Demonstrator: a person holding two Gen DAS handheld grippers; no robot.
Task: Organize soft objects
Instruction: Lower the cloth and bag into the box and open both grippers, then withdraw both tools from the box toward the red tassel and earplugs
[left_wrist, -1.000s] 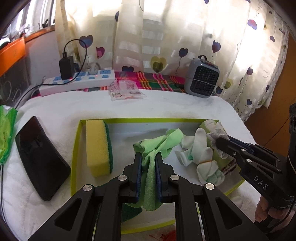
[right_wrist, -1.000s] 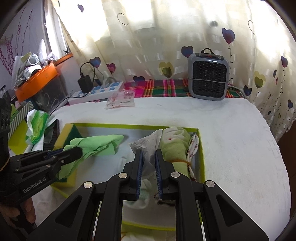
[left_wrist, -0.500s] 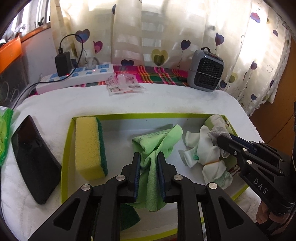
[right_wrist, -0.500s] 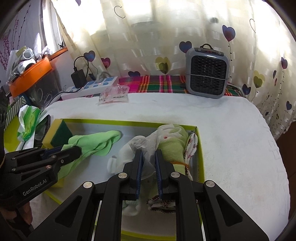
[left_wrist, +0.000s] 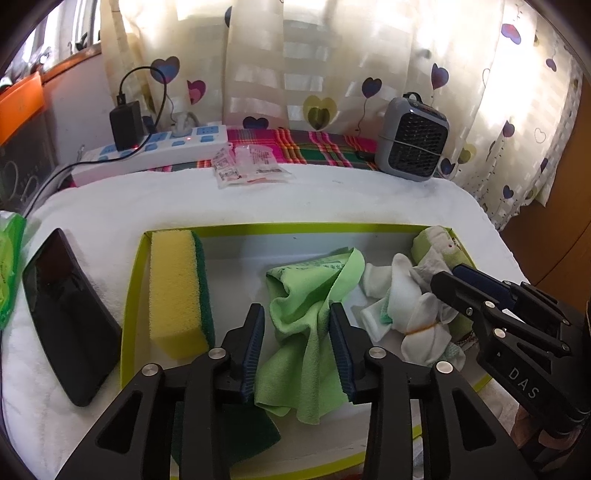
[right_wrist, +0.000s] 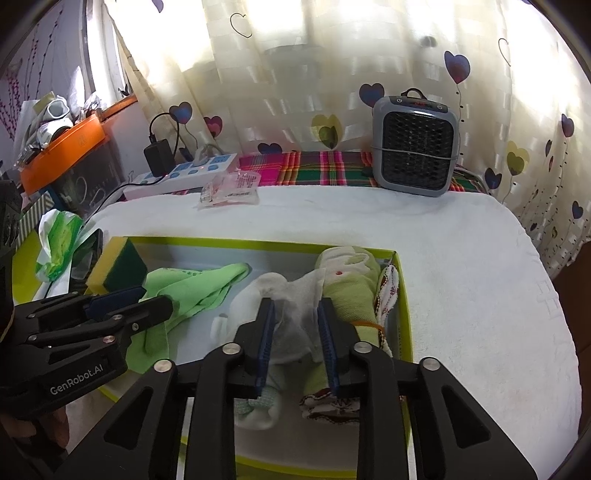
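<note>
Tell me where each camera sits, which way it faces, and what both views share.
Left wrist: rides the left gripper, looking forward over the lime-rimmed shallow box; its jaws stand open around the light green microfibre cloth, with the right gripper entering at right.
Right wrist: rides the right gripper, facing the same way; its jaws stand open around the white sock bundle, with the left gripper at left.
Shared: the box, the cloth, the yellow-and-green sponge, the grey mini heater.
</note>
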